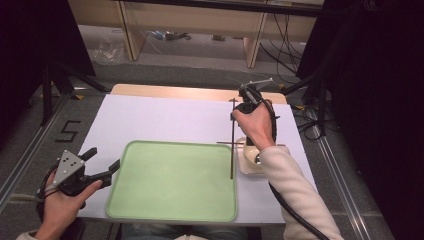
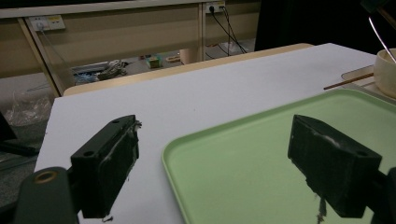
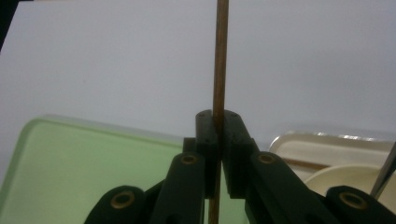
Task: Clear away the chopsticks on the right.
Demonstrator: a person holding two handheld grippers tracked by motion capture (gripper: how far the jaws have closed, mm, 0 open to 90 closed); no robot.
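Wooden chopstick (image 3: 220,56) pinched between right gripper (image 3: 218,122) jaws, left gripper (image 2: 215,154) jaws spread.

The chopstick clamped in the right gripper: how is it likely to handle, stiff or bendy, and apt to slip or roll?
The chopstick looks like thin wood and runs dead straight past the shut right gripper, so probably stiff and light. Held at one narrow spot, it may pivot or slide if bumped. Laid on the green tray, its slim form would probably roll toward the rim.
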